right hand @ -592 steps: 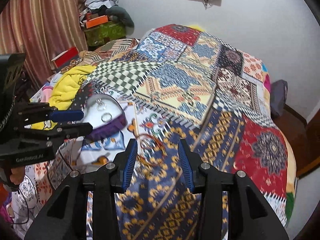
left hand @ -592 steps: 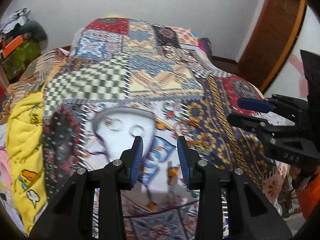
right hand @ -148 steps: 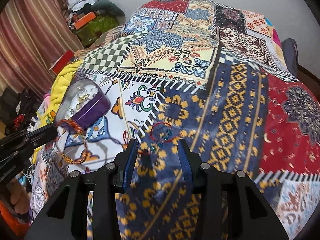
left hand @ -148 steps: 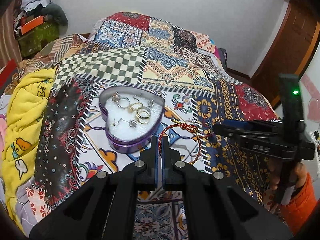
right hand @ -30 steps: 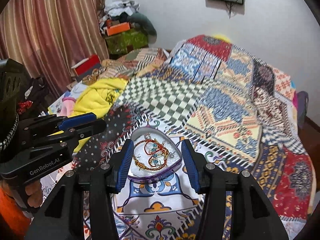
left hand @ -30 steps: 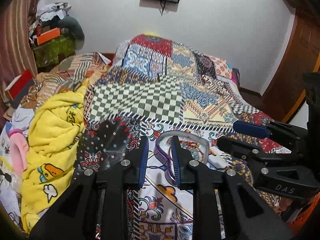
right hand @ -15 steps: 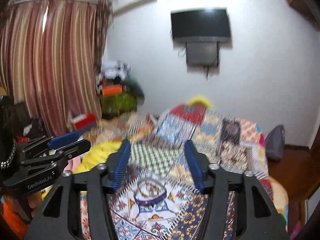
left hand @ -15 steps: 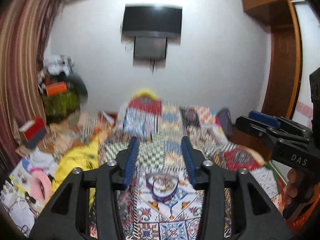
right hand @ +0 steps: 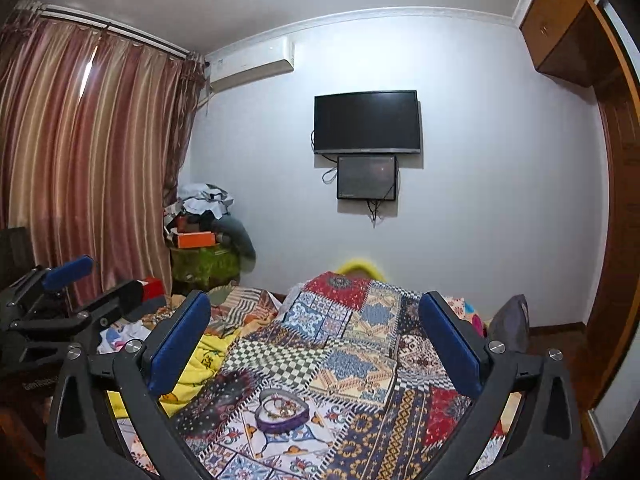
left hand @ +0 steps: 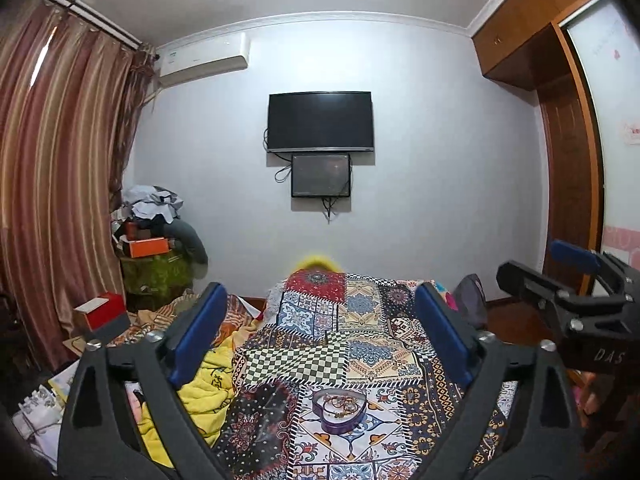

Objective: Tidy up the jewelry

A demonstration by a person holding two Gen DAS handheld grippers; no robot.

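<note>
A purple heart-shaped tin (left hand: 340, 406) (right hand: 282, 410) sits on the patchwork bed cover, far below and ahead of both grippers. Rings and bracelets (left hand: 339, 392) (right hand: 280, 402) lie inside it. My left gripper (left hand: 318, 294) is held high and well back from the tin, wide open with nothing between its blue pads (left hand: 196, 340). My right gripper (right hand: 316, 300) is likewise raised, wide open and empty. Each gripper shows at the edge of the other's view, the right gripper (left hand: 536, 266) and the left gripper (right hand: 100, 278), both open.
The patchwork quilt (left hand: 360, 340) covers the bed, with a yellow blanket (left hand: 204, 384) bunched on its left side. Clutter, a red box (left hand: 100, 312) and striped curtains (left hand: 60, 200) stand at the left. A TV (left hand: 320, 122) hangs on the far wall; a wooden wardrobe (left hand: 568, 200) is at the right.
Both grippers have drawn up and back from the bed, so the tin looks much smaller and lower. Their jaws have spread wider. The red bracelets from earlier now lie in the tin.
</note>
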